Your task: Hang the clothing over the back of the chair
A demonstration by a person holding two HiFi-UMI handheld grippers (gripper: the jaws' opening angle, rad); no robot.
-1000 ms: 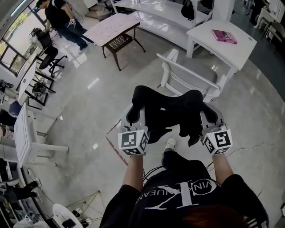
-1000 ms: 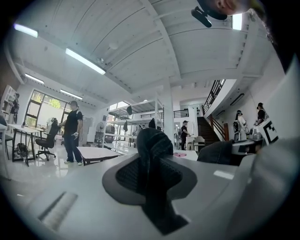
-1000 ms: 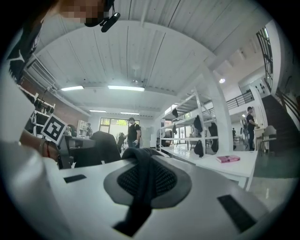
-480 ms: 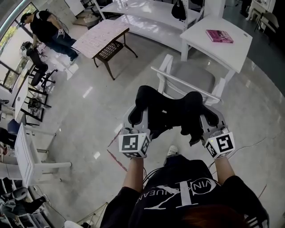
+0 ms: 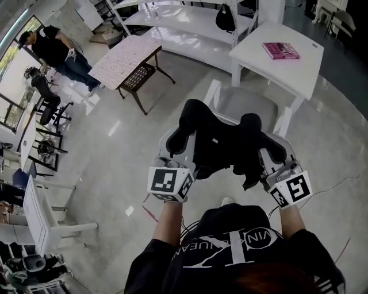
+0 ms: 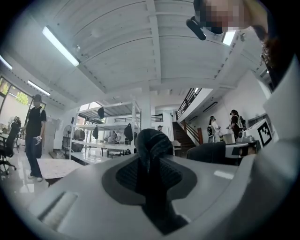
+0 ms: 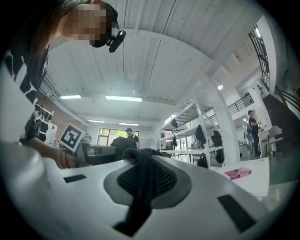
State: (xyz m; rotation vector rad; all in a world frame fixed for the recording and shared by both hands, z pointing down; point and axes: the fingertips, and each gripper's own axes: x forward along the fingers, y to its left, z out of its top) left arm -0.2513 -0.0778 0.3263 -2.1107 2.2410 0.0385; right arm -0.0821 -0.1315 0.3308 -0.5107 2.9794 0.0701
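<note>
I hold a black piece of clothing (image 5: pixel 221 143) stretched between both grippers, above the back of a white chair (image 5: pixel 247 103). My left gripper (image 5: pixel 175 140) is shut on the garment's left end, which bunches up over its jaws (image 6: pixel 151 145). Clamped on the right end is my right gripper (image 5: pixel 273 150), with a dark fold running down between its jaws (image 7: pixel 140 173). The garment hides most of the chair's back rail. Only the chair's left post (image 5: pixel 214 92), right post (image 5: pixel 283 123) and grey seat show.
Behind the chair stands a white table (image 5: pixel 299 69) with a pink book (image 5: pixel 280 50). A patterned-top table on dark legs (image 5: pixel 126 54) and white shelving (image 5: pixel 190 17) lie further back. A person (image 5: pixel 54 49) and office chairs (image 5: pixel 43 100) are at the far left.
Both grippers have carried the garment forward and upward. The chair's back rail, plainly visible ahead before, now lies under the hanging cloth.
</note>
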